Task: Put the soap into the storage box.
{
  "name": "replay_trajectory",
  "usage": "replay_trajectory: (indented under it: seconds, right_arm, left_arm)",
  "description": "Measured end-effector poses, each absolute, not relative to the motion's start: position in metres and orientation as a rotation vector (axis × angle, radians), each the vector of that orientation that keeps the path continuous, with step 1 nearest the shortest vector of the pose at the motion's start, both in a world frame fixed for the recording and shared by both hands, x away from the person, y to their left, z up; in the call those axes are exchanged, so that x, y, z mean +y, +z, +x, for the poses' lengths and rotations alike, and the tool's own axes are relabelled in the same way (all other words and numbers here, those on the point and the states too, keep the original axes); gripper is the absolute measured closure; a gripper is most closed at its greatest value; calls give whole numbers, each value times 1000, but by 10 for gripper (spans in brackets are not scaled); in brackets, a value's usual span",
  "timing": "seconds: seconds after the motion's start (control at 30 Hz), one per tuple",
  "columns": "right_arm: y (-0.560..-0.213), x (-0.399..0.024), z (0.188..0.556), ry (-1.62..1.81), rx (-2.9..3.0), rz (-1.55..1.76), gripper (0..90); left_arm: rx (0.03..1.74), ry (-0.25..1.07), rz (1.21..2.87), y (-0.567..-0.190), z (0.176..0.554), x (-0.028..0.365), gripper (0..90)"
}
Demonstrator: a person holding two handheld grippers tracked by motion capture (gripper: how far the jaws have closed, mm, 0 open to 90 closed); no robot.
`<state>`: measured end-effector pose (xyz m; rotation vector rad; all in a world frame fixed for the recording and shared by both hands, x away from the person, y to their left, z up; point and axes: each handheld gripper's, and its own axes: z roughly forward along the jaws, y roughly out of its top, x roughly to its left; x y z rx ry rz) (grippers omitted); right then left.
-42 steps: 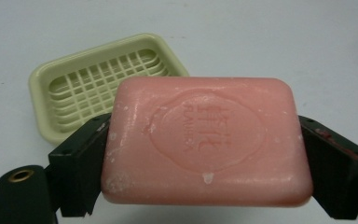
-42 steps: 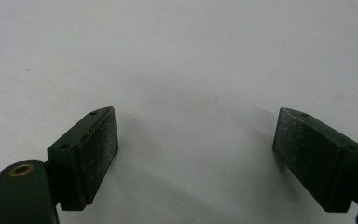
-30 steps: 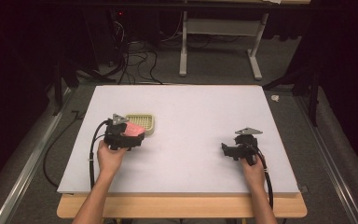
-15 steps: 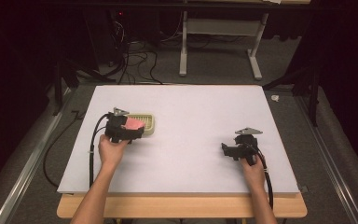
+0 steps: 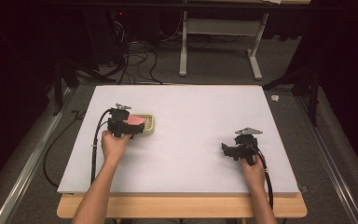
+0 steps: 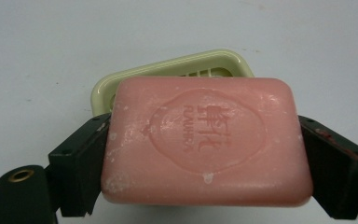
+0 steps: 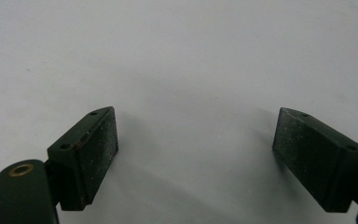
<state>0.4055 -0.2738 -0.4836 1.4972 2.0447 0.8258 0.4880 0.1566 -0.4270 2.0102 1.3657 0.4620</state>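
Pink soap [image 6: 207, 142], clamped between the left gripper [image 5: 137, 127]'s jaws, has moved over the pale-green dish [image 6: 121, 79] near the table [image 5: 191, 163]'s left edge, so release looks near; right gripper [image 5: 226, 150] idles, jaws apart.

We see pink soap bar [image 6: 207, 142]: rounded rectangle, embossed oval stamp with lettering on top face, whitish scuffs along edges. Lies flat, clamped at both short ends. We see it above near edge of soap dish [image 6: 121, 80]: pale yellow-green, rounded corners, slotted floor. Dish rests flat on white counter [image 5: 191, 112], left side.
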Motion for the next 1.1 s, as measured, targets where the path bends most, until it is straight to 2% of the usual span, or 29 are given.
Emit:
replay_trajectory:
  seconds: [0.27,0.53,1.1]
  right_arm:
    - [-484,-274,406,826,2045,1497,146]
    - [-484,-274,406,826,2044,1498,146]
    - [-484,-274,406,826,2045,1497,146]
  left_arm:
    - [1396,475,2048,-439,495,150,137]
    - [1424,440,2022,-445,501,150,137]
    - [1459,452,2000,-450,507,150,136]
